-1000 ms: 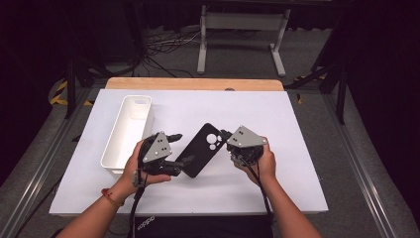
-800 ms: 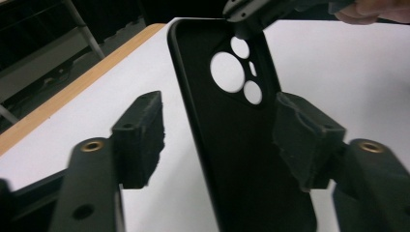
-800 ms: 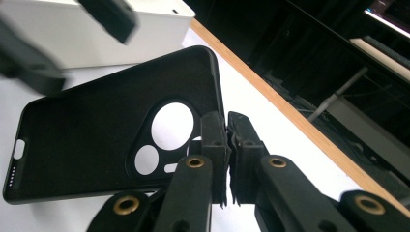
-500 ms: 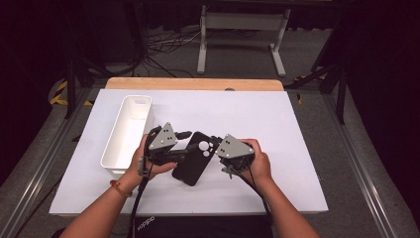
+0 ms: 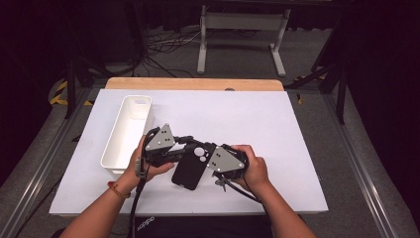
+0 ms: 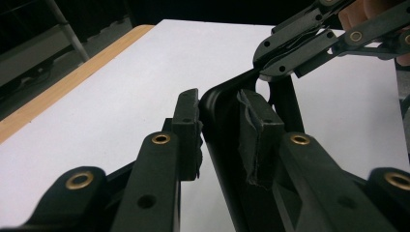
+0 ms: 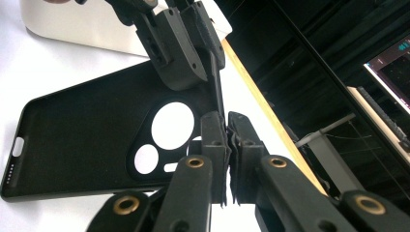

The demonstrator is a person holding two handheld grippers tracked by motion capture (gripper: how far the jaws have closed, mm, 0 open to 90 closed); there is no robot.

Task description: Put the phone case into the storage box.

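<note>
Your left gripper (image 5: pixel 190 144) has just been closing its jaws, and they now pinch the top rim of the black phone case (image 5: pixel 190 168). Your right gripper (image 7: pixel 227 126) clamps its jaws on the same end's edge beside the camera hole (image 7: pixel 173 125), just opposite, above the white table (image 5: pixel 277 129).

Both tongs (image 5: pixel 182 148) (image 5: pixel 210 157) gripping black phone case (image 5: pixel 190 168).

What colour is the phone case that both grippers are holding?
Black, matte inside and out. The phone case shows best in the right gripper view, lying open against the white table.
</note>
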